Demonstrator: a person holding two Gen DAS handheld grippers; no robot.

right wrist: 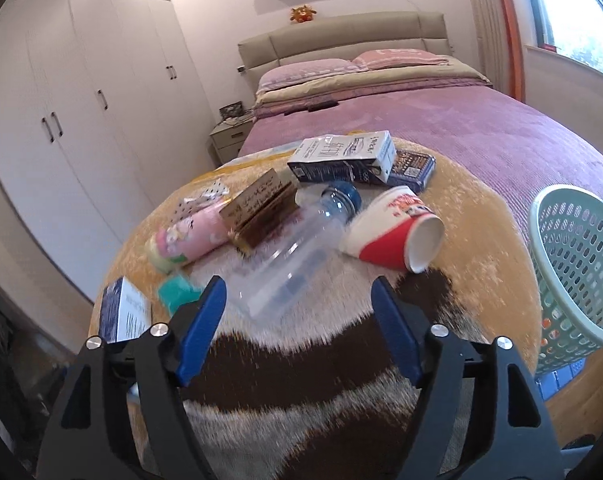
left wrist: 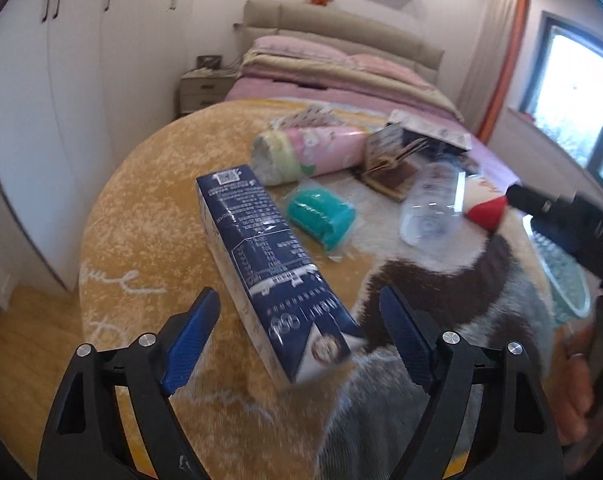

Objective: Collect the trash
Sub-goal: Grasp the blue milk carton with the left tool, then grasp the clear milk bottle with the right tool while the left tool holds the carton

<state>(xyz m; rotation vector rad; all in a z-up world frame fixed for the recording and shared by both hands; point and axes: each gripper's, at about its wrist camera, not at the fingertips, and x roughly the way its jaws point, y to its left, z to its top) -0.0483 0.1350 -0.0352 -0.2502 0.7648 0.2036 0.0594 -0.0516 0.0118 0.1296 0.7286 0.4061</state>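
My left gripper (left wrist: 297, 310) is open, its blue fingers on either side of the near end of a long dark blue carton (left wrist: 269, 264) lying on the round fluffy rug (left wrist: 149, 216). My right gripper (right wrist: 299, 300) is open and empty, just short of a clear plastic bottle with a blue cap (right wrist: 297, 244). A red and white paper cup (right wrist: 393, 232) lies on its side to the right of the bottle. The bottle (left wrist: 431, 204) and cup (left wrist: 485, 204) also show in the left wrist view, with the right gripper's body (left wrist: 573, 224) beside them.
A pale green mesh basket (right wrist: 577, 264) stands at the rug's right edge. A pink cylinder (right wrist: 189, 236), a teal roll (left wrist: 321, 214), a brown box (right wrist: 261, 208) and two more cartons (right wrist: 345, 158) lie on the rug. The bed (right wrist: 421, 120) is behind, wardrobes (right wrist: 81, 100) on the left.
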